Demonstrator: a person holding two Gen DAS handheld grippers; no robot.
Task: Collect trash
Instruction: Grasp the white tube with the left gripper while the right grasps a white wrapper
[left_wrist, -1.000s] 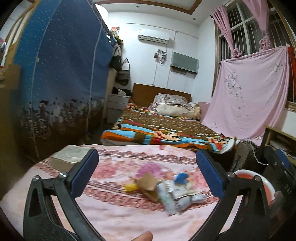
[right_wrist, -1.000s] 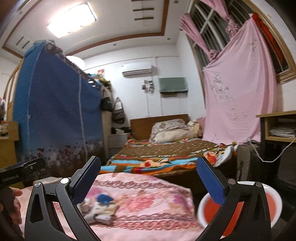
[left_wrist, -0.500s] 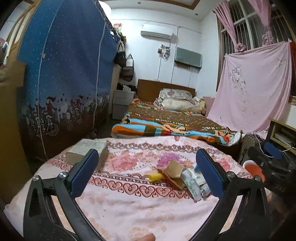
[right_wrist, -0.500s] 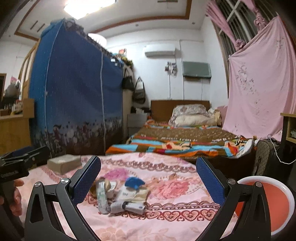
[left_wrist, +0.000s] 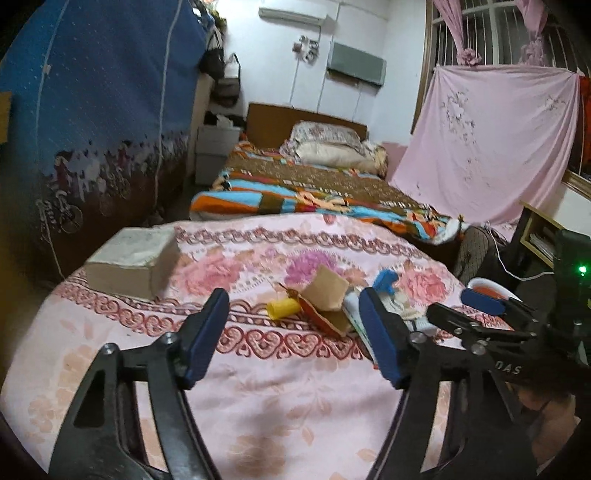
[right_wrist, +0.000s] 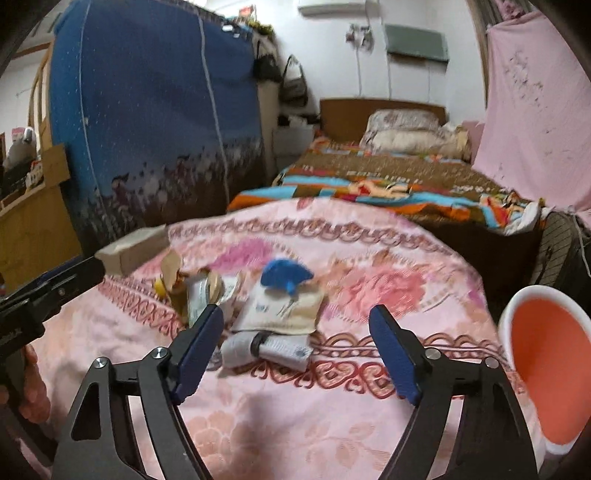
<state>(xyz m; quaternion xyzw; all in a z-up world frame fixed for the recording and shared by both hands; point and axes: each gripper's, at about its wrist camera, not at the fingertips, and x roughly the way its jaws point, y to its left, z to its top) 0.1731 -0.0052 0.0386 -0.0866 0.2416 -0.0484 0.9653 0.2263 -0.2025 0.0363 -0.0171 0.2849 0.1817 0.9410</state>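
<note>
A small pile of trash lies on the pink flowered bedcover: a yellow cap, a torn cardboard piece, a blue scrap, a beige packet, a silver wrapper and a crumpled white wrapper. My left gripper hovers just short of the yellow cap and cardboard. Its jaws are closing with nothing pressed between them. My right gripper hangs over the white wrapper and beige packet, jaws closing, pads not touching them.
A grey-brown box sits on the cover at the far left. A red bin with a white rim stands off the bed's right side. Beyond lie a second bed, a blue wardrobe and a pink sheet.
Both grippers tipped downward and came closer to the trash pile. Their jaws stand narrower than before. The right gripper swung left from the bin toward the pile.
</note>
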